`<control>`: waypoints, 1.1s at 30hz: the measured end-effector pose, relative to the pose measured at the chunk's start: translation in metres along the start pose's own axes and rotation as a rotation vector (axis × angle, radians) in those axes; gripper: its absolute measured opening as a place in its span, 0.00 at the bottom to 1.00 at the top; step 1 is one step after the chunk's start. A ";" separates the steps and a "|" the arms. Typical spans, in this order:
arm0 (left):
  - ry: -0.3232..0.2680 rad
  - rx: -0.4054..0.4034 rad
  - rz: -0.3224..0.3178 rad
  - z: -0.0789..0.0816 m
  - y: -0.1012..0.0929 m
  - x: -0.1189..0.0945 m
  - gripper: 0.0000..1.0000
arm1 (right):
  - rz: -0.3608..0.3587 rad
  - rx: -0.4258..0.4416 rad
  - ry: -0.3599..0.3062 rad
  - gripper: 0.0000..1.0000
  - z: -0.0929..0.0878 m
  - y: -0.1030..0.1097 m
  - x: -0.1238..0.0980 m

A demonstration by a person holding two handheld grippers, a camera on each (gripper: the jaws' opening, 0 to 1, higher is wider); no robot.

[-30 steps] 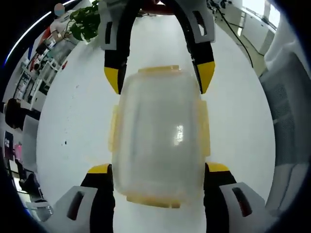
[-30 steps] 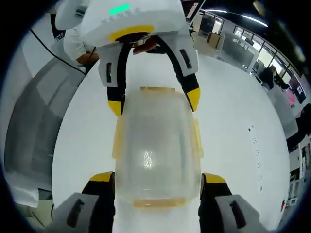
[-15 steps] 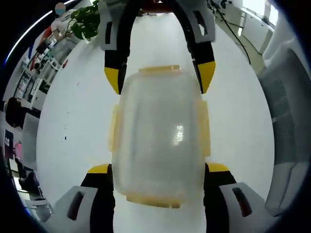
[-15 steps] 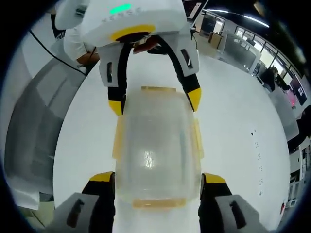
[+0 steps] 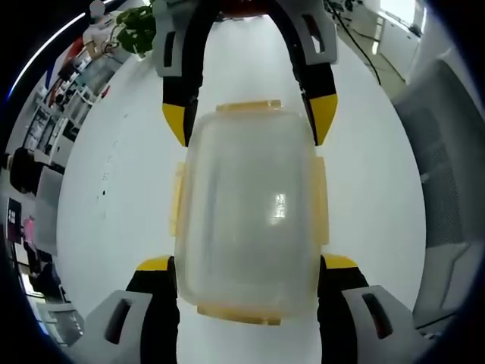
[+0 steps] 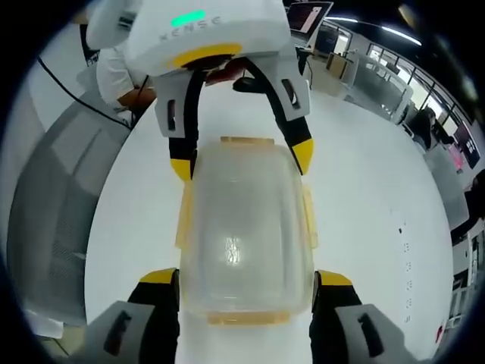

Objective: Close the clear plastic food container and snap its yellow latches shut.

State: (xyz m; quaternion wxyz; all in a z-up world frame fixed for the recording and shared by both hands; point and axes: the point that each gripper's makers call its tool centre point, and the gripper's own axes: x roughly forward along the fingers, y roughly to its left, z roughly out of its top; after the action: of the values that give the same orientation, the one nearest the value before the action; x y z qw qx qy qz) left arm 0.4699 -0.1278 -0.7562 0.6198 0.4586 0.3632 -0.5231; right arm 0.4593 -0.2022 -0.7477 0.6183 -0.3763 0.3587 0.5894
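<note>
Left gripper (image 5: 246,265), left gripper view: yellow-tipped jaws clamp the near end of the clear container (image 5: 248,212), lid on, over the white table (image 5: 114,189); right gripper (image 5: 248,125) grips the far end; yellow latches (image 5: 176,201) line the rim. Right gripper (image 6: 246,277), right gripper view: jaws clamp the near end of the container (image 6: 246,227); left gripper (image 6: 241,158) grips the far end, on the white table (image 6: 364,189). Grey chair (image 6: 53,189) at left.

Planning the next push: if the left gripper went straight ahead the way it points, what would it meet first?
The left gripper already has the clear container between its jaws; beyond that, probably the right gripper at the far end.
</note>
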 end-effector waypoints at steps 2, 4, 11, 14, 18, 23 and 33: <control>0.000 -0.003 0.002 -0.004 0.001 -0.001 0.73 | 0.001 -0.003 0.001 0.70 0.004 -0.001 0.002; -0.001 -0.005 0.003 -0.007 0.003 -0.002 0.73 | 0.000 -0.006 0.003 0.70 0.006 -0.002 0.003; 0.000 -0.009 0.010 -0.013 0.010 -0.002 0.73 | -0.003 -0.004 -0.001 0.70 0.011 -0.010 0.006; -0.005 -0.009 0.011 -0.013 0.013 -0.001 0.73 | -0.005 -0.003 0.000 0.70 0.011 -0.013 0.007; -0.011 -0.003 0.012 -0.013 0.017 -0.001 0.73 | -0.009 0.005 -0.002 0.70 0.012 -0.016 0.006; -0.012 0.004 0.014 -0.013 0.025 0.001 0.73 | -0.012 0.010 -0.005 0.70 0.012 -0.023 0.007; -0.013 -0.001 0.022 -0.014 0.035 0.003 0.74 | -0.010 0.005 -0.001 0.70 0.013 -0.034 0.009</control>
State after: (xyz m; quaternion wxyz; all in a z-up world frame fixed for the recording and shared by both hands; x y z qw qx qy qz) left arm 0.5050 -0.1140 -0.7571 0.6280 0.4590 0.3543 -0.5190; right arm 0.4940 -0.1877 -0.7479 0.6224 -0.3766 0.3579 0.5854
